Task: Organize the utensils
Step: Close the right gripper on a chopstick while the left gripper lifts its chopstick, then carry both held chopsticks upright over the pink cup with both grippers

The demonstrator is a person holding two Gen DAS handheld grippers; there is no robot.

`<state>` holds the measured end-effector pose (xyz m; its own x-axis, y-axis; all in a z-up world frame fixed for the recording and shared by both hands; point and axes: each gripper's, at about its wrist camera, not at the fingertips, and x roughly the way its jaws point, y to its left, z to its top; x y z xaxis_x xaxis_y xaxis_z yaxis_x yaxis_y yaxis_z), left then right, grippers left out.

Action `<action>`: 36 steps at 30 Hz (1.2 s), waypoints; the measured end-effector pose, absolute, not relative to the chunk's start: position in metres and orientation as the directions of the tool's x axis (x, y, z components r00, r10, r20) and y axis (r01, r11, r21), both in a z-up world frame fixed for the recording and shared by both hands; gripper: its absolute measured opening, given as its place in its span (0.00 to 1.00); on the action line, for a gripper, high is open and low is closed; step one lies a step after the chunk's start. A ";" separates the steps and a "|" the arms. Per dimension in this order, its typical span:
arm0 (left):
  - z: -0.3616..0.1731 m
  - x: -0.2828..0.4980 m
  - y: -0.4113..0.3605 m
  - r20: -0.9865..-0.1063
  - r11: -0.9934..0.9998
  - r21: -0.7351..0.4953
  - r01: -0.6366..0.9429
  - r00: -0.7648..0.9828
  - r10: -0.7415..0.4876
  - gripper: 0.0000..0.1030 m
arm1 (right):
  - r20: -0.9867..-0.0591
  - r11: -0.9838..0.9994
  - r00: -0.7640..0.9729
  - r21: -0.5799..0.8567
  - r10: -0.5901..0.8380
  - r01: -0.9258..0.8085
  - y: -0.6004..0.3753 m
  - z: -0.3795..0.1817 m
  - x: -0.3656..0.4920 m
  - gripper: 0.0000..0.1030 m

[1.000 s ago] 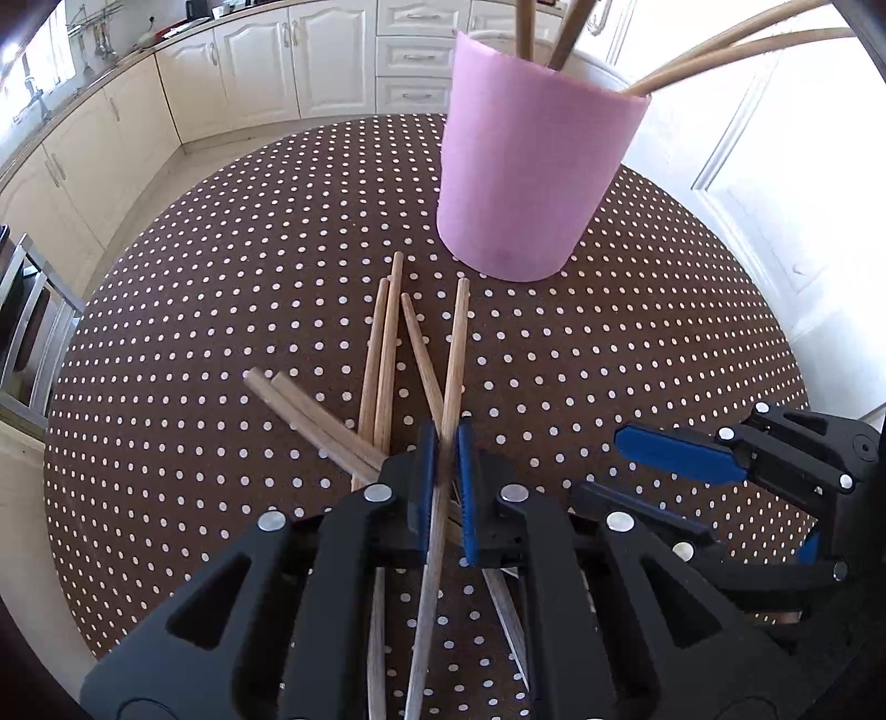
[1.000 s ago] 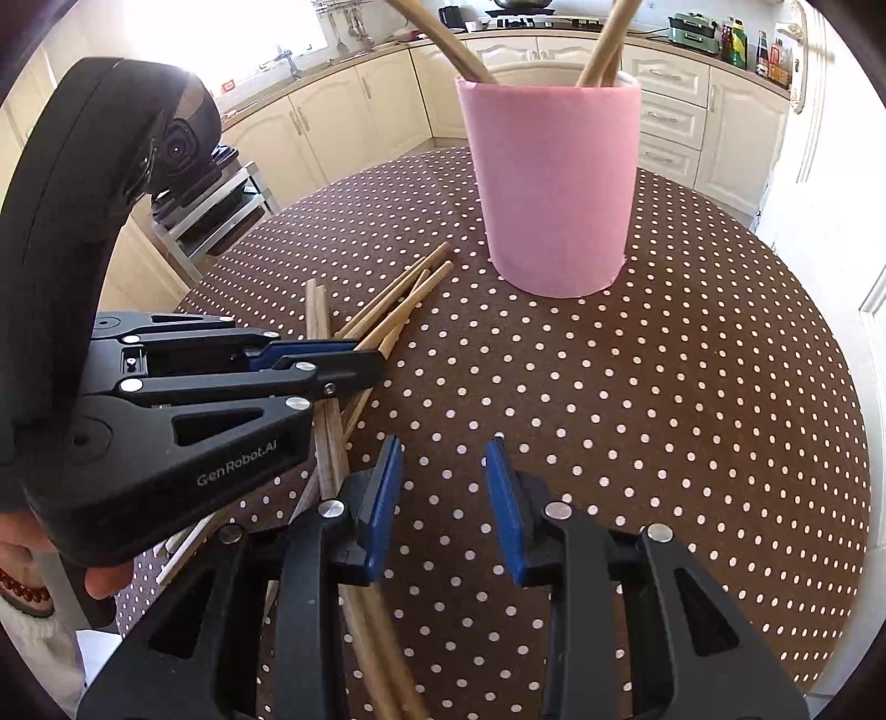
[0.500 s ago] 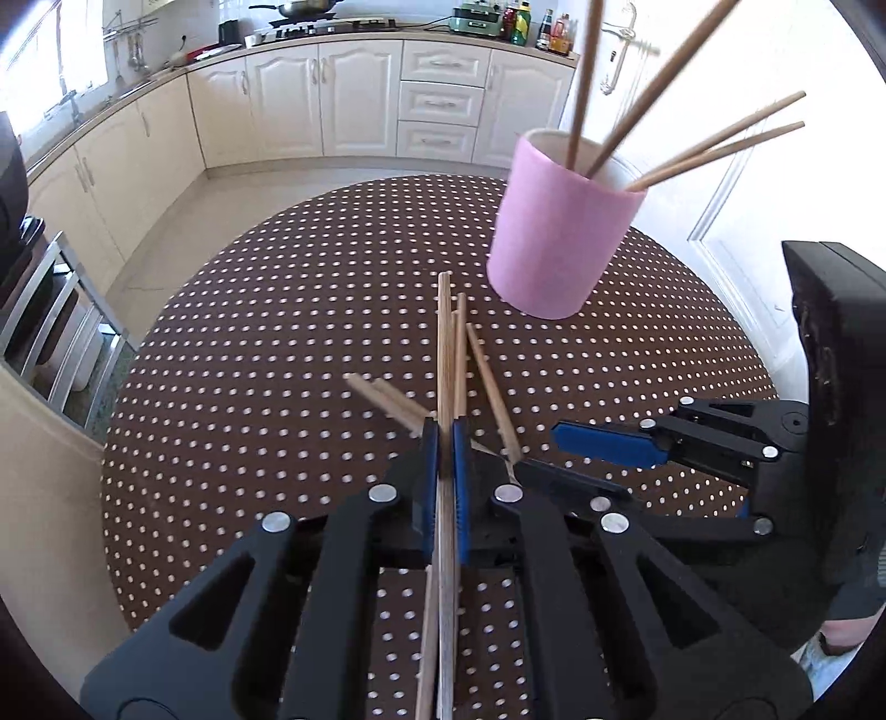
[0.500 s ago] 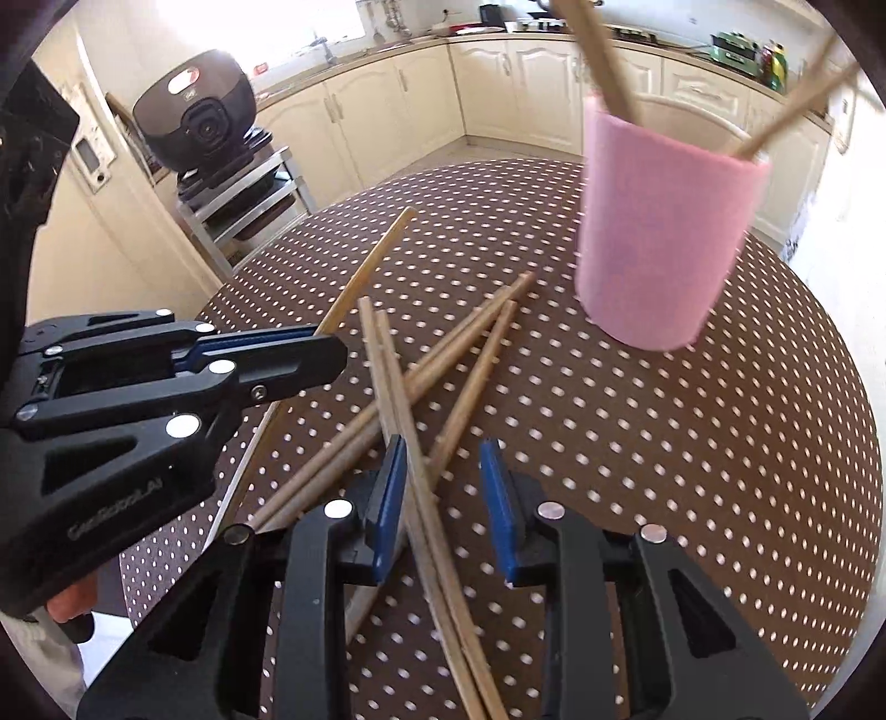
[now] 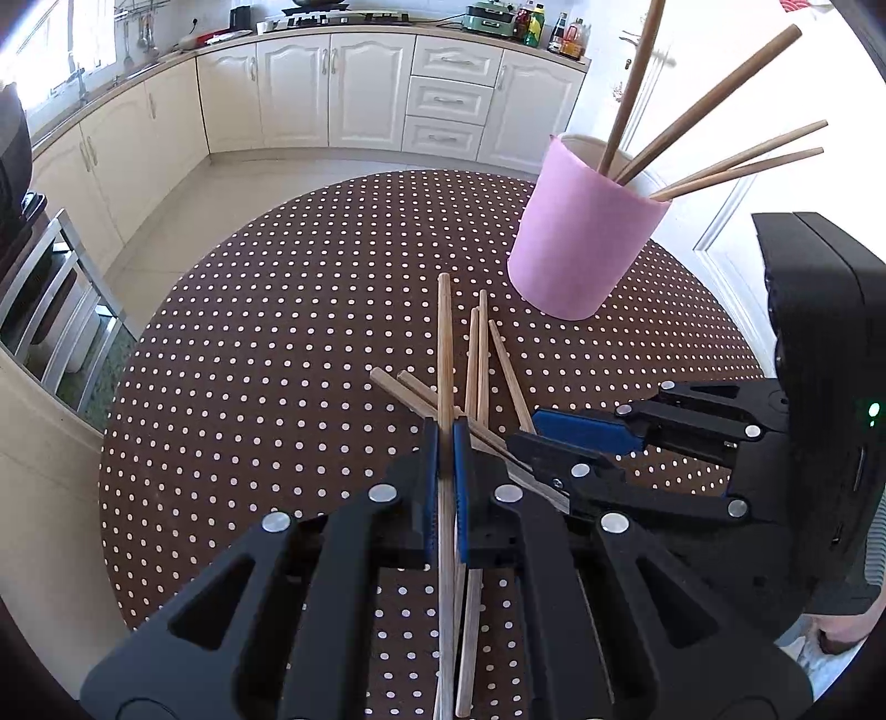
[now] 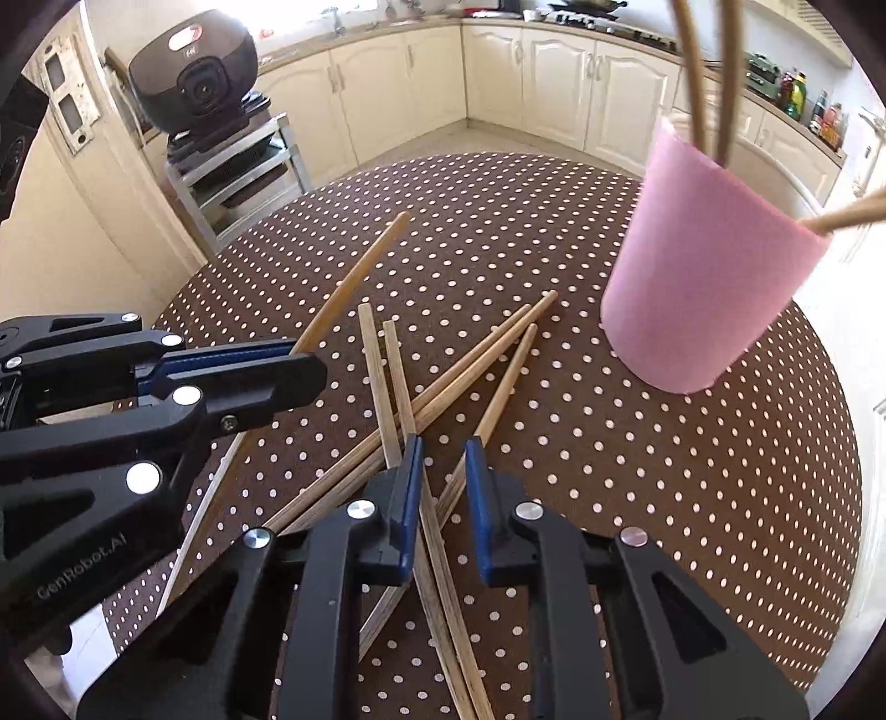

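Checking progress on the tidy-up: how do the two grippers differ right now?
The left gripper is shut on one chopstick raised off the pile; the right gripper is open, holding nothing. The right one sits low over the loose chopsticks on the table. Both have blue pads and point toward the pink cup.

Home kitchen — cream cabinets [image 5: 354,94], stovetop [image 5: 343,19], polka-dot table [image 5: 277,332]

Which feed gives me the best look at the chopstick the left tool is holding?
The right wrist view: it shows the held chopstick side-on, raised off the table, running through the left tool. The left wrist view looks straight along the same chopstick, clamped between the blue pads of the left tool, so its tilt is harder to judge.
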<state>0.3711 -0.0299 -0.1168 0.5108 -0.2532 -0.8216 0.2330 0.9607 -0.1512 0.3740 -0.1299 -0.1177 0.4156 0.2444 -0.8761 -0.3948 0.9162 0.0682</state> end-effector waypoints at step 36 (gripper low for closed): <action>-0.044 0.317 -0.012 -0.734 0.946 -0.201 0.253 0.601 -0.317 0.05 | -0.733 0.899 0.578 0.104 0.358 -0.424 -0.174 -0.026 0.294 0.04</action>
<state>0.3166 -0.0121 -0.0442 0.6010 -0.3165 -0.7339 0.2526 0.9464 -0.2013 0.2944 -0.1735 -0.0255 0.5782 0.3578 -0.7333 -0.4245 0.8994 0.1041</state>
